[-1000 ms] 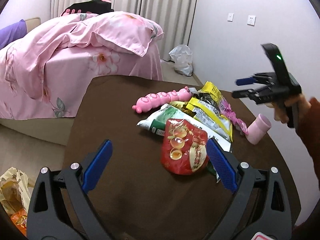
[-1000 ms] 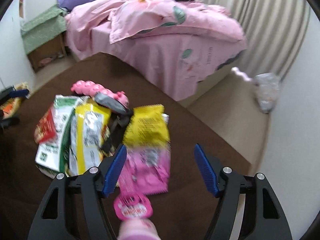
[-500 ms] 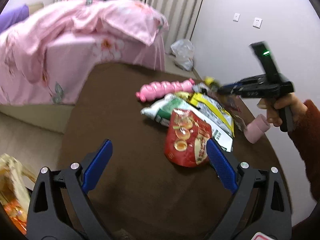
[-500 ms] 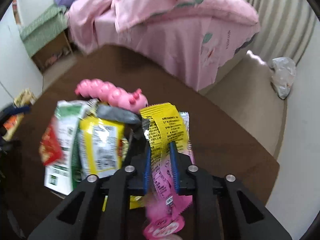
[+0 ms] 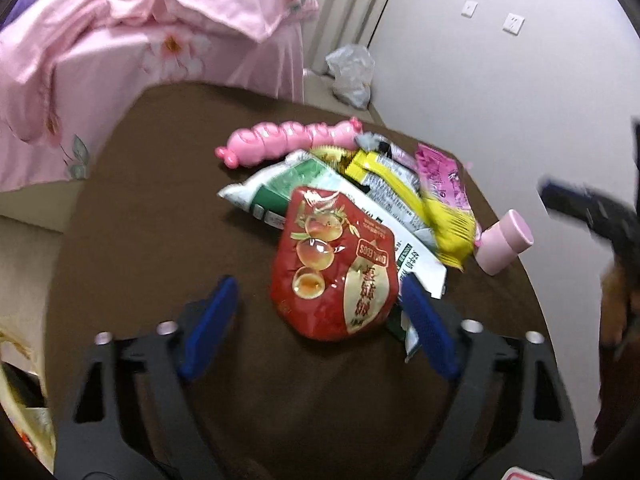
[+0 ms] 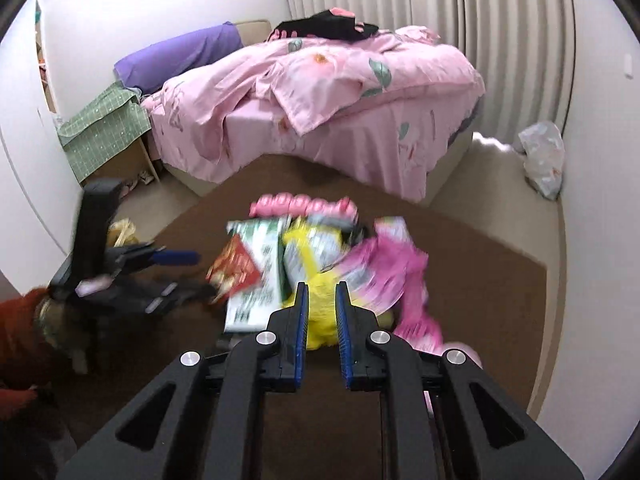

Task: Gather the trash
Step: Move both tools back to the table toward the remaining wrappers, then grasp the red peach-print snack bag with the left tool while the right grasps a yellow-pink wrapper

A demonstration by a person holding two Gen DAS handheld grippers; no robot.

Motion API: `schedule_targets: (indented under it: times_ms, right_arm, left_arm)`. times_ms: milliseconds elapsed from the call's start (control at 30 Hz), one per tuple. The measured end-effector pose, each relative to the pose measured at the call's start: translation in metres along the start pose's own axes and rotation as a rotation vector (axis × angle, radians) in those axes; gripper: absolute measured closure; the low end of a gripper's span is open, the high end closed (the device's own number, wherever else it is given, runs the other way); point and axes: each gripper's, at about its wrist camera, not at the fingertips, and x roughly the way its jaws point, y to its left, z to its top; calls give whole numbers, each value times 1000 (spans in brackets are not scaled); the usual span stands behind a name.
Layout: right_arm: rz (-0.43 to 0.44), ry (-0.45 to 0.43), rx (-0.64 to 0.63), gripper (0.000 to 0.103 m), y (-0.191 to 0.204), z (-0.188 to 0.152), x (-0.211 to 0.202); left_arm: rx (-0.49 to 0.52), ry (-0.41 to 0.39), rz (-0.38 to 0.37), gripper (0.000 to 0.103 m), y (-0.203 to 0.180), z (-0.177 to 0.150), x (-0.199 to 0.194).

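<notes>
- Wrappers lie in a loose heap on the brown table, which stands beside a bed with pink bedding.
- Left gripper hangs low over the near end of the heap. Its jaws have just been closing but stand apart. The red snack bag lies between the blue pads, and neither pad presses on it.
- Right gripper has its jaws drawn close together, pinching the yellow wrapper. That wrapper looks raised at the gripper's end; blur hides how far.
- Pink wrapper lies just right of the yellow one, blurred in the right wrist view.
- White and green bag lies under the red snack bag and reaches out past it.
- Pink caterpillar toy lies at the far edge of the heap.
- Small pink cup lies on its side just beside the wrappers.
- Crumpled plastic bag sits on the floor by the curtain.
</notes>
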Motion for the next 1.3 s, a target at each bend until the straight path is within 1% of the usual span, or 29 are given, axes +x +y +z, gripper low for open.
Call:
schedule_targets:
  times_ms: [33,100,167,200,233,267,300,333,367,400,433,500,533,567,633,700,733,800,867,933,1000,1067,1133,1167,1200,1233,1267,1300]
  right_arm:
    - [6,10,13,89,2,-7,0]
    - [6,20,29,89,2,-17,0]
    - [1,22,31,88,4,-28,1]
    - [-3,21,27,88,6,-31,2]
    - [-15,17,26,88,7,-32,4]
    - [-47,9,20,87,9,-32,8]
    - [-89,-2,6,85,12,-33,13]
    - [-107,-9,-3,75,14,-34,17]
    - [-137,-24,-21,64,15,-35,24]
    - [-165,-37,-39,61,16,-36,29]
    - [-194,-52,-70,60,20,-37,40]
    - [-216,-53,-99,60,22,-37,54]
    - [-275,-49,-115,60,22,-36,67]
    - [-306,-41,-117,60,20,-36,72]
    - [-339,-14,-95,60,11,-32,87]
    - [-292,-19,-72,67,5,-32,89]
    - [-269,-29,-68,80,4,-31,87]
    - [-250,-17,-62,88,5,-32,84]
    - [-197,-8,-54,95,10,-36,78]
    - [-149,4,-55,95,18,-44,70]
    - [-135,10,-66,95,26,-49,64]
    - [-98,12,-48,95,33,-58,53]
    - [-89,-31,-3,95,32,-65,37]
    - [-92,-65,23,94,30,-67,30]
    - [-105,-125,66,94,26,-71,21]
    - [-128,-166,88,84,24,-72,18]
    - [-142,-179,89,54,24,-74,17]
    - [-161,-178,80,44,25,-74,20]
  left_arm:
    - [-9,7,-12,28,1,1,2]
    - [-35,9,-31,35,3,2,2]
    - [-41,14,-61,49,3,1,-1]
    - [-35,10,-60,51,1,-1,-4]
    - [-25,6,-57,57,0,-2,-7]
    - [-13,3,-48,61,-2,-4,-10]
    - [-4,-2,-39,63,-5,-7,-15]
    - [-5,-4,-39,65,-5,-10,-20]
    - [-9,-5,-41,66,-6,-13,-24]
    - [-17,-4,-37,66,-5,-16,-30]
    - [-27,-2,-30,66,-4,-19,-34]
    - [-44,2,-32,66,-1,-23,-45]
    - [-49,6,-39,66,0,-24,-50]
    - [-50,12,-39,66,1,-25,-54]
    - [-37,31,-24,66,1,-29,-62]
    - [-24,45,-15,66,2,-33,-68]
    - [-25,51,-5,66,4,-36,-71]
    - [-30,66,9,66,9,-42,-75]
    - [-39,75,14,66,13,-45,-75]
    - [-44,86,20,66,16,-49,-73]
    - [-46,93,23,66,18,-52,-72]
    - [-46,96,23,66,17,-54,-71]
    - [-43,95,23,66,16,-55,-72]
    - [-41,94,24,66,16,-56,-72]
    - [-39,93,27,66,14,-56,-72]
    - [-39,92,30,66,14,-57,-72]
    - [-41,92,32,66,13,-58,-71]
    - [-45,93,32,66,13,-58,-69]
